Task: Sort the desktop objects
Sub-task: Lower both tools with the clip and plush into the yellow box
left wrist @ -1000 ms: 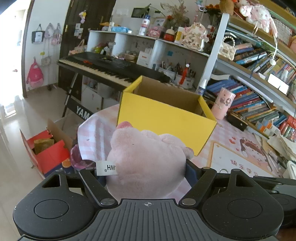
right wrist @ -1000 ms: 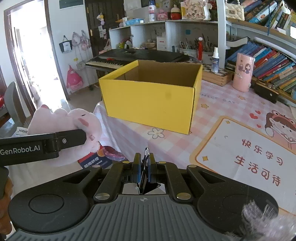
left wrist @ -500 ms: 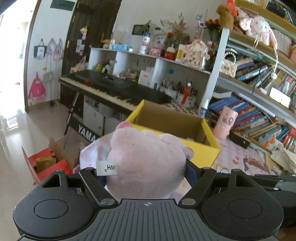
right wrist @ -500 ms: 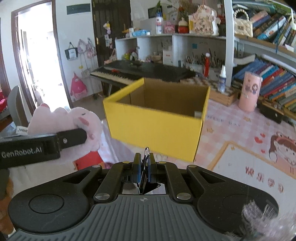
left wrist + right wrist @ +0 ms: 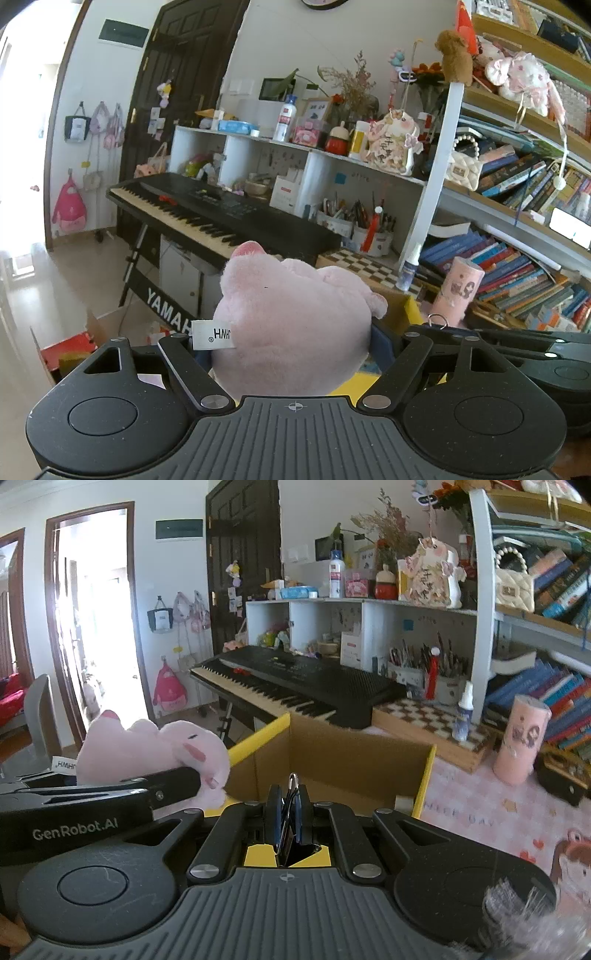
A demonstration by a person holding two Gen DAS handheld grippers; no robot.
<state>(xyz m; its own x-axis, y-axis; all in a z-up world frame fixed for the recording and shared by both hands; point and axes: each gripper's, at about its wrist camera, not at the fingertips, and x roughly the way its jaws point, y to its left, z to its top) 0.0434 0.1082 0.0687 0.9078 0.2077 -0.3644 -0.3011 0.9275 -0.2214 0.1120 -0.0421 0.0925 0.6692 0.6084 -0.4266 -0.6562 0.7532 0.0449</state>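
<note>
Between the left gripper's [image 5: 295, 332] fingers the squeezed plush pig [image 5: 295, 325] hangs beside the yellow box [image 5: 424, 775] rim; released now, it may fall outside. Right gripper [image 5: 288, 812] pinches a binder clip [image 5: 290, 805] above the box.

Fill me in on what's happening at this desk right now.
A person is sorting desk items into a yellow cardboard box using two handheld grippers. The left gripper is clamped on a pink plush toy, held at the box's left edge. The right gripper is shut on a binder clip just above the box's near wall. Neither item has been let go yet.
</note>
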